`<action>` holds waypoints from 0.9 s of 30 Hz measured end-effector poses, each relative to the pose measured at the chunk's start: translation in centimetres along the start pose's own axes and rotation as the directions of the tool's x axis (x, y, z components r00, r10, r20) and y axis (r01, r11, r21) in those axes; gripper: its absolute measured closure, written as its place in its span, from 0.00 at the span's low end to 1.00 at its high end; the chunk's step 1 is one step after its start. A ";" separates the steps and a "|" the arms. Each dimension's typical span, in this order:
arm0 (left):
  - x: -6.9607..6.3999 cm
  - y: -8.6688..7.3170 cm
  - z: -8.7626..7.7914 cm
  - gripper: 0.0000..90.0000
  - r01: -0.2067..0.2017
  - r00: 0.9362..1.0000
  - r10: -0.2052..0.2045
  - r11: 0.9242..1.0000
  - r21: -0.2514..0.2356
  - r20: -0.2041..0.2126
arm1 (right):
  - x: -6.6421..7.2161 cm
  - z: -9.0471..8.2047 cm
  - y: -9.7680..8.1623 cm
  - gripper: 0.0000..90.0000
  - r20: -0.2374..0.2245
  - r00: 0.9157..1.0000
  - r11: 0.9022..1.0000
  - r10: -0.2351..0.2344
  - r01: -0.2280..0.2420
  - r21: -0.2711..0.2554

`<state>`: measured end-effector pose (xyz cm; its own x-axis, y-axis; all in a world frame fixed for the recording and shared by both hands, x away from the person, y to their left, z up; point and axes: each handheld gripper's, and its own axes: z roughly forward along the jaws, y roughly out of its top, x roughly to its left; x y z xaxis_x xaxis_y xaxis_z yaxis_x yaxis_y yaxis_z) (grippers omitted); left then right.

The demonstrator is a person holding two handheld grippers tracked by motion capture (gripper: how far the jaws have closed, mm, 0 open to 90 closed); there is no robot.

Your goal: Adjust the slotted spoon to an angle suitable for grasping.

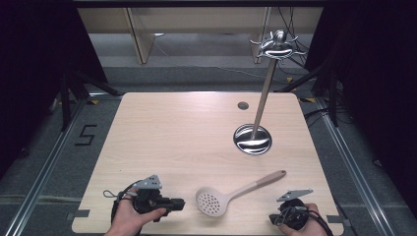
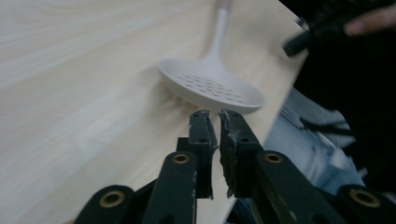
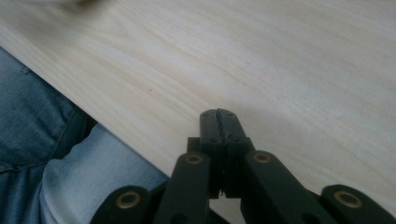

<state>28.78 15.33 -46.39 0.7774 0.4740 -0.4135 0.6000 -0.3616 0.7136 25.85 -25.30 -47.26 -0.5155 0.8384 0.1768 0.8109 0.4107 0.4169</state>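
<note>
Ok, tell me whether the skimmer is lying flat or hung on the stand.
Lying flat: the skimmer rests on the table, apart from the stand.

High view overlooks table (image 1: 162, 132); gripper views skim it closely.

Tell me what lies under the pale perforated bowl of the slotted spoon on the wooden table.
Under the pale perforated spoon bowl only the light wooden table and the bowl's shadow can be seen. The spot directly beneath the bowl is covered, so anything small there cannot be seen.
</note>
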 end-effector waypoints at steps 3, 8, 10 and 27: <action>-1.2 0.4 0.9 0.98 -0.080 0.997 0.079 0.995 0.057 0.011 | -0.2 0.3 0.3 1.00 -0.003 1.000 1.000 -0.018 0.018 -0.003; -2.7 0.2 2.8 0.99 -0.141 0.990 0.134 0.977 0.160 0.053 | -0.9 0.6 0.3 1.00 -0.001 1.000 1.000 -0.005 0.005 -0.008; -3.2 0.0 3.5 0.99 -0.148 0.989 0.140 0.970 0.192 0.056 | -1.1 0.4 0.5 1.00 0.012 1.000 1.000 0.018 -0.018 -0.006; -3.7 0.3 5.6 0.98 -0.222 0.975 0.220 0.929 0.296 0.040 | -1.5 0.2 2.1 1.00 0.066 0.996 0.998 0.053 -0.050 -0.037</action>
<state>27.13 8.93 -47.83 0.8973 0.3506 -0.2683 0.4409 -0.6790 0.5871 28.37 -25.59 -46.85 -0.4525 0.8808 0.1392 0.8250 0.3542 0.4404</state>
